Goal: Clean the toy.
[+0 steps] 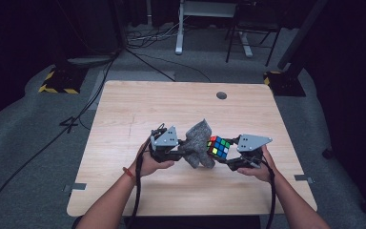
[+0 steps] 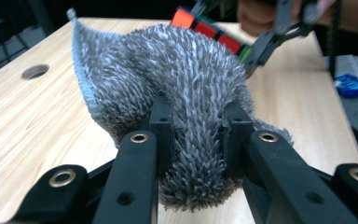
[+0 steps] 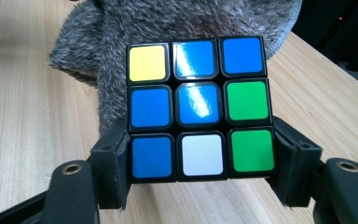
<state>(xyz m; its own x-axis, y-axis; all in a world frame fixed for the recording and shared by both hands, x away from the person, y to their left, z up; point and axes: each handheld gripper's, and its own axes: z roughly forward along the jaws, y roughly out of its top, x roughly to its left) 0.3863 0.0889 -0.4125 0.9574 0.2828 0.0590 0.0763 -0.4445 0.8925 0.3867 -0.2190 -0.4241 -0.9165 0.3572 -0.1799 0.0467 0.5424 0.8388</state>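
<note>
A fuzzy grey cloth (image 1: 198, 142) hangs above the middle of the wooden table (image 1: 124, 114), bunched between the jaws of my left gripper (image 1: 183, 151), which is shut on it. In the left gripper view the cloth (image 2: 182, 93) bulges up past both pads and covers most of the cube (image 2: 205, 28) behind it. My right gripper (image 1: 228, 160) is shut on a scrambled puzzle cube (image 1: 218, 147), held just right of the cloth and touching it. The right gripper view shows the cube (image 3: 198, 105) face-on, pinched by its bottom row, with the cloth (image 3: 121, 28) pressed behind it.
A round cable hole (image 1: 221, 95) sits near the table's far edge. Black cables trail from both grippers toward the front edge. Beyond the table stand a desk frame (image 1: 181, 28) and yellow-black striped stand bases (image 1: 59, 81) on grey floor. A blue object (image 2: 349, 86) lies on the floor.
</note>
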